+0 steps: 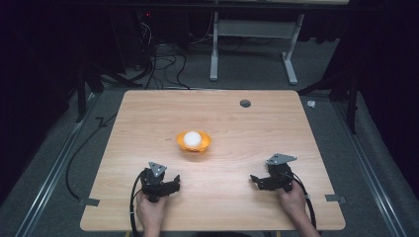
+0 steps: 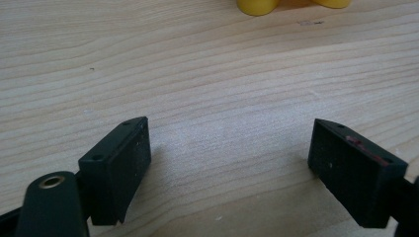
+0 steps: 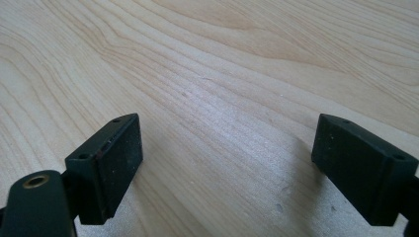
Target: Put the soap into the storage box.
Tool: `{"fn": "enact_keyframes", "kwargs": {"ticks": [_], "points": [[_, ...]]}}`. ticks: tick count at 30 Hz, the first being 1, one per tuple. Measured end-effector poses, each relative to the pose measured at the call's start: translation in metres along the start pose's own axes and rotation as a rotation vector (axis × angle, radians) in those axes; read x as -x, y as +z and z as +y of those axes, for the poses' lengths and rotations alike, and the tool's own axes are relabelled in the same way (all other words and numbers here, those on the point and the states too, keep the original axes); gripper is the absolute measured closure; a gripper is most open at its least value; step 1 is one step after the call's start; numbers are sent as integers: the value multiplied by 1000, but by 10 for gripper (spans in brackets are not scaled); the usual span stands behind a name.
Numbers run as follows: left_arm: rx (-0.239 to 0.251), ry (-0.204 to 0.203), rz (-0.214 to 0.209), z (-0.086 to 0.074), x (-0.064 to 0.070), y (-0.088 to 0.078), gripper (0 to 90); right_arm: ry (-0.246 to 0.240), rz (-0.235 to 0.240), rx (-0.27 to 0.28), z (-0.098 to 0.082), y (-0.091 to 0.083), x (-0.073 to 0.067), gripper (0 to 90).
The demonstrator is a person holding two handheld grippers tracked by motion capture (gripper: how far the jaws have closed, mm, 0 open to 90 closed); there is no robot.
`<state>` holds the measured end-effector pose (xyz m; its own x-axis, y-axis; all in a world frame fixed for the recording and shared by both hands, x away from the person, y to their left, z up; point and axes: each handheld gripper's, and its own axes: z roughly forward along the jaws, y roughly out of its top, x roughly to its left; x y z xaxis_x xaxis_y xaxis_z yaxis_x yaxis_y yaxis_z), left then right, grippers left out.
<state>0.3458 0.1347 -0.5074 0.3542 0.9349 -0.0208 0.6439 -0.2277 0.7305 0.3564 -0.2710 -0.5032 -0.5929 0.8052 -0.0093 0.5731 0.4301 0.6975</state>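
Centrally, an orange bowl [image 1: 193, 143] is sitting on the wooden table [image 1: 237, 123], and a white ball [image 1: 192, 138] is resting inside it, its top rising above the rim. Taking the bowl as landmark: the left gripper [image 1: 174, 185] is lying nearer the person than the bowl and slightly to its left, well apart from it; the right gripper [image 1: 255, 179] is lying nearer the person and well to the bowl's right. Both are sitting low on the table, each held in one hand.

In the left gripper view, the left gripper [image 2: 230, 163] is standing with its jaws spread wide over bare wood, nothing between them; the yellow-orange base of the bowl [image 2: 257, 6] is showing at the top edge, so this gripper is pointing roughly toward it. In the right gripper view, the right gripper [image 3: 227, 163] is likewise standing spread and empty, looking along bare grain.

Handling, as judged: the ball is looking smooth, round and probably light, so it is likely to slip or roll out of a flat two-jaw pinch; taking it across its widest part, from above, is appearing safest. Whether it is hard or soft cannot be told. The bowl is looking thin-walled, light and plastic-like, so it is likely to slide on the table if nudged; its rim, on the side facing the person, is offering the clearest hold.
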Motion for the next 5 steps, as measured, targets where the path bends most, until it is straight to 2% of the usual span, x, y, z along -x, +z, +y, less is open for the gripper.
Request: {"fn": "enact_keyframes", "kwargs": {"ticks": [5], "points": [[0,0,0,0,0,0,171,0,0,0,0,0,0,129]]}}
